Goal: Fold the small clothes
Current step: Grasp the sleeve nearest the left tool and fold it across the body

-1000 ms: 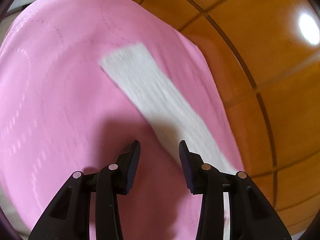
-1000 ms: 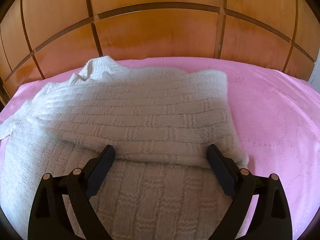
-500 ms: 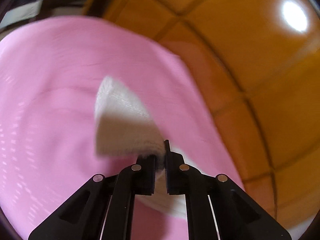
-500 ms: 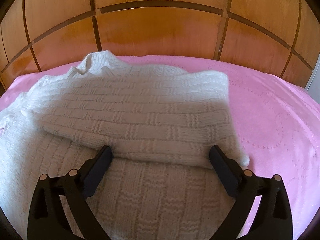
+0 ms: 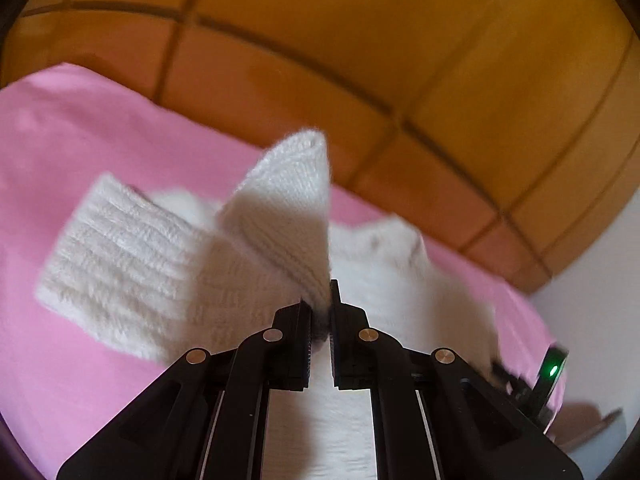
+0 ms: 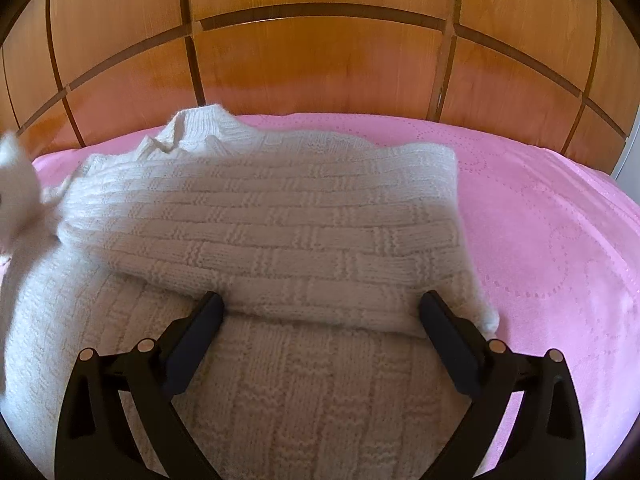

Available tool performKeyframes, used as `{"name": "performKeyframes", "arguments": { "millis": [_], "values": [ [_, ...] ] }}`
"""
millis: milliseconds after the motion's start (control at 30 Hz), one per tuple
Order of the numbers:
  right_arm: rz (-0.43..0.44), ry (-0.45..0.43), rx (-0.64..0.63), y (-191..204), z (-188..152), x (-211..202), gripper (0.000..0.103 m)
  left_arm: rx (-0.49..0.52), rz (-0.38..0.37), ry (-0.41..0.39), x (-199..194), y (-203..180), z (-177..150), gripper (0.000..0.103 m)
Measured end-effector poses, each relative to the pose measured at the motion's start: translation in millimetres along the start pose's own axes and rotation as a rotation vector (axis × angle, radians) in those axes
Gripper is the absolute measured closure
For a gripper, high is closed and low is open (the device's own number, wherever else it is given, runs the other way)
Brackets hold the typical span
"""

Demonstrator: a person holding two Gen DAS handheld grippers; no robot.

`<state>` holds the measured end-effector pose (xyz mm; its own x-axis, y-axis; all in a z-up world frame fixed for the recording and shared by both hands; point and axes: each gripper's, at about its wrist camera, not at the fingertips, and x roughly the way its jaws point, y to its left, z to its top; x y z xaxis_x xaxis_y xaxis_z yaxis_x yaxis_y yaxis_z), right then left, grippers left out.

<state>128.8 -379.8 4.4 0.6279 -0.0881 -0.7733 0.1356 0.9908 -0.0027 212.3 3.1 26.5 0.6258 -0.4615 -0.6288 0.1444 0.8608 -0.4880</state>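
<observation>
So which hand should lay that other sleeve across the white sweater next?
Left, probably. Its tongs are already clamped on the sleeve, lifted above the white sweater. The right tongs are open over the folded part, holding nothing.

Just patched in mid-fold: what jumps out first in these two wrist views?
The white knit sweater sprawls across the pink bedspread, one part already folded over the body, with the wooden headboard behind. In the left wrist view, the left gripper is shut on a sleeve, lifting it above the sweater. The right gripper is open over the folded edge.
</observation>
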Motion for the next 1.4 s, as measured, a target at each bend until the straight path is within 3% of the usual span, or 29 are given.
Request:
{"name": "performKeyframes", "arguments": {
  "millis": [100, 267, 633, 1033, 1200, 1367, 1400],
  "values": [
    [0.006, -0.003, 0.004, -1, 0, -1, 0.004, 0.059, 0.037, 0.05, 19, -18, -28, 0.097],
    [0.014, -0.006, 0.011, -3, 0, -1, 0.004, 0.085, 0.083, 0.07, 23, -13, -44, 0.075],
    [0.018, -0.008, 0.015, -5, -1, -1, 0.004, 0.131, 0.238, -0.007, -2, 5, -96, 0.073],
    [-0.002, 0.006, 0.003, -1, -1, 0, 0.004, 0.108, 0.213, -0.022, 0, 13, -100, 0.07],
    [-0.052, 0.022, -0.012, 8, 3, -7, 0.004, 0.106, 0.212, -0.023, 0, 13, -101, 0.07],
    [0.078, -0.013, 0.06, 23, 8, -32, 0.006, 0.1, 0.204, -0.027, 0, 14, -101, 0.07],
    [0.11, -0.015, 0.065, 28, 9, -35, 0.014, 0.099, 0.203, -0.028, 0, 15, -101, 0.07]
  ]
}}
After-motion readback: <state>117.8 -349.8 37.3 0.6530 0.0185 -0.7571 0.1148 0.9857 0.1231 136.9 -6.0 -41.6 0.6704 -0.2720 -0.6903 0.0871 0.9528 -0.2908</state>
